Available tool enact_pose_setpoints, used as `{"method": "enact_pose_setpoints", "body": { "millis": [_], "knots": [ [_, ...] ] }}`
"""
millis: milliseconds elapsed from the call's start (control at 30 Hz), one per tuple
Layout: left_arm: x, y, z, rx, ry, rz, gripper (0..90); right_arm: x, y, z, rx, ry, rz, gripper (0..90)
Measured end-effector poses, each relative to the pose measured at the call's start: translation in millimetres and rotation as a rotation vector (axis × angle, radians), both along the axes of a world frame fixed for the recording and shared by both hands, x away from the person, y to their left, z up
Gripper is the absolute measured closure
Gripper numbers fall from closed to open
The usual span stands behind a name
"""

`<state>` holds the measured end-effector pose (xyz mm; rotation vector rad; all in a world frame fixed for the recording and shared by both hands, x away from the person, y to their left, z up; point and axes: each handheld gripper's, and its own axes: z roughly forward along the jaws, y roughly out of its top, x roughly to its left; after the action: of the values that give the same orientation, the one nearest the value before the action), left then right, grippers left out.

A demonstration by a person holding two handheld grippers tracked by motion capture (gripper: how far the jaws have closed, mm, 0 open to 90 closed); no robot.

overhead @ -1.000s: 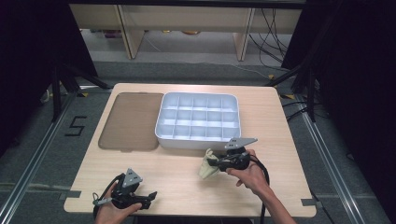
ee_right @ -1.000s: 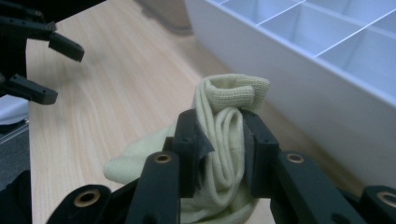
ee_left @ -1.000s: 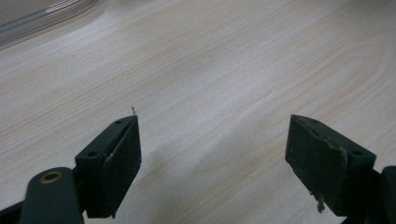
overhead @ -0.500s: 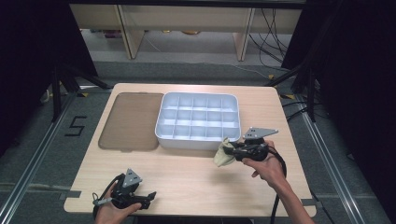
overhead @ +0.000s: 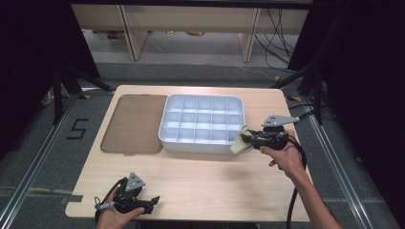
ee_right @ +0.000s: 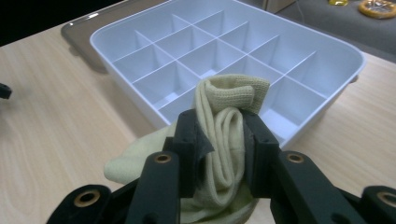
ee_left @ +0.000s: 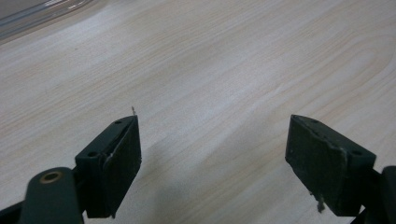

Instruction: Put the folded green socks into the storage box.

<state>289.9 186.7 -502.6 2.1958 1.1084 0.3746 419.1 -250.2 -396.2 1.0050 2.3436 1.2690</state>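
Left gripper (overhead: pixel 143 202) at table's (overhead: pixel 210 176) near-left edge, jaws wide apart w/ nothing between. Right gripper (overhead: pixel 250 139) pinches yellow cloth (overhead: pixel 241 143) at white divided tray's (overhead: pixel 203 143) near-right corner. Brown lid (overhead: pixel 133 124) left of tray. Beyond: grey floor (overhead: pixel 200 71), shelf legs (overhead: pixel 248 43).

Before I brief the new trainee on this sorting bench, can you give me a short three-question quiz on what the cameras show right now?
1. True or false: the right gripper is shut on the pale yellow cloth.
2. Multiple choice: where does the brown lid lie? A) on top of the white divided tray B) flat on the table, on the tray's left in the high view C) under the left gripper
3. Fill in: the left gripper's jaws stand ____ over bare wood.

Key
1. True: the cloth is bunched between both pads, at the tray's near right corner.
2. B
3. open, with nothing between them.
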Motion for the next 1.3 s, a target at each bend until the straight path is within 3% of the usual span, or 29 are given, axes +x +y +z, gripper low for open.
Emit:
{"method": "enact_pose_setpoints", "body": {
  "millis": [333,433,500,767,800,1000,1100,1300],
  "knots": [
    [-0.1,-2.3,-2.6,-0.009,0.0,0.015,17.8,16.5,-0.2,7.5,-0.067,-0.015,-0.043,70.8],
    [-0.6,-2.0,-2.1,-0.012,0.005,0.013,17.8,23.3,2.8,6.1,-0.081,-0.038,-0.048,70.8],
    [0.1,-1.4,-1.9,0.001,-0.008,0.011,17.8,27.1,5.4,4.6,-0.089,-0.034,-0.058,70.8],
    [-0.1,-0.9,-2.2,-0.004,0.01,0.005,17.8,42.3,15.0,0.4,-0.124,-0.025,-0.08,70.8],
    [-0.1,-0.9,-2.2,-0.004,0.011,0.004,17.8,45.8,15.6,-0.4,-0.14,-0.05,-0.068,70.7],
    [0.0,-0.9,-2.4,0.003,0.011,-0.002,17.8,53.8,26.0,-6.8,-0.205,-0.033,-0.077,70.7],
    [-0.2,-0.8,-2.5,0.003,0.01,0.002,17.8,57.5,30.2,-11.8,-0.221,-0.035,-0.086,70.7],
    [-0.3,-1.3,-2.4,0.002,0.013,0.001,17.8,62.0,35.9,-17.1,-0.305,-0.051,-0.074,70.7]
  ]
}}
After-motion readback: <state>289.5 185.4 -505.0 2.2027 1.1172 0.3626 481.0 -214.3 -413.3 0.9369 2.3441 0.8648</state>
